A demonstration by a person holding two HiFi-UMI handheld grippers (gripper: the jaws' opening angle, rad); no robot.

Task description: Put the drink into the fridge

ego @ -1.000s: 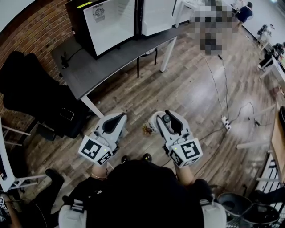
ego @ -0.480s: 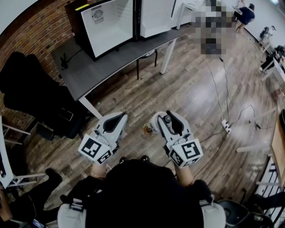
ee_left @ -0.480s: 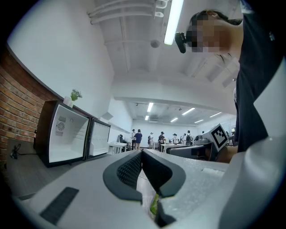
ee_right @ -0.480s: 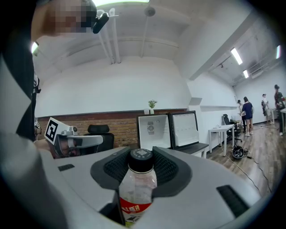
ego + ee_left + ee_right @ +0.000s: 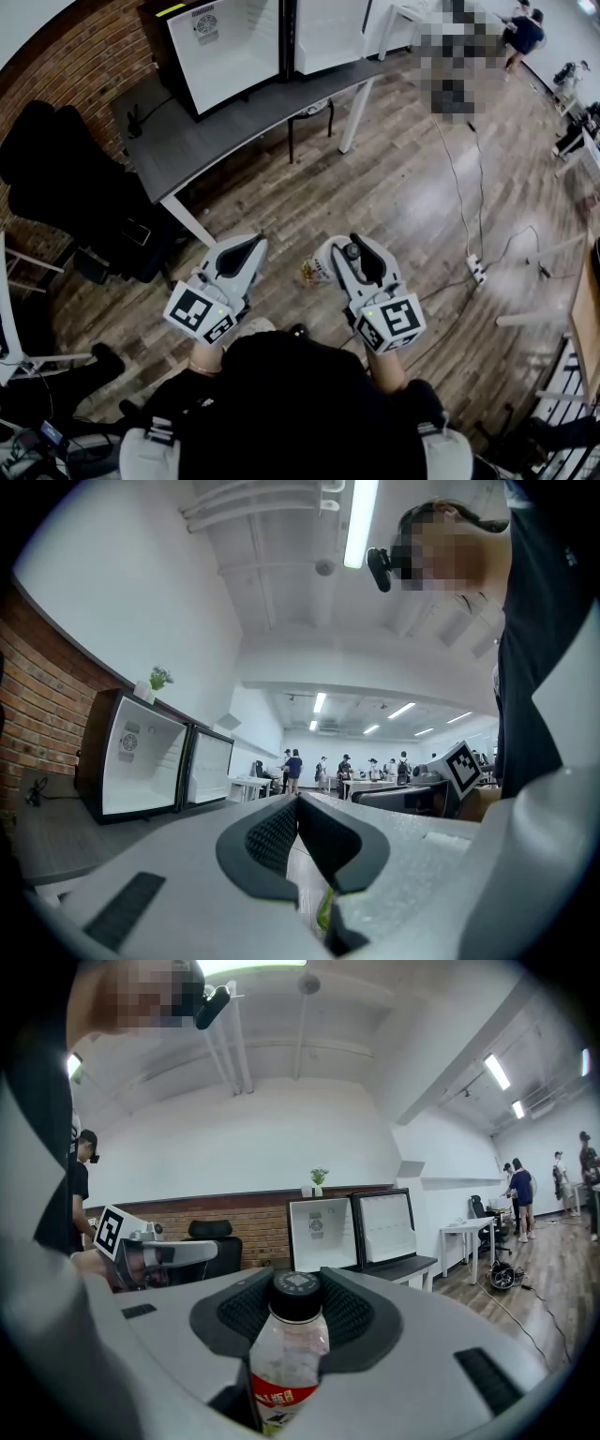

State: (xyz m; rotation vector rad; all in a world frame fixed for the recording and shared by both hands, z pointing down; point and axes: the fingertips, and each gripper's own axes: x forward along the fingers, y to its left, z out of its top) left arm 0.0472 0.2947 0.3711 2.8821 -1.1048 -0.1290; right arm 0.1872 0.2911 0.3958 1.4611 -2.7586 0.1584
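clear black-capped drink (image 5: 286, 1349) stands upright in the right tongs (image 5: 298, 1290), while the fridge (image 5: 225, 47) sits open on the dark table (image 5: 206, 141).

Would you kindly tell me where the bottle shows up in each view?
Head view: bottle at lower centre, held in the right claw.
Left gripper view: not visible.
Right gripper view: bottle at bottom centre, gripped by the claw.
Shared landmark: the open fridge, at the top in head view; fridge at left in left gripper view; fridge at centre in right gripper view.
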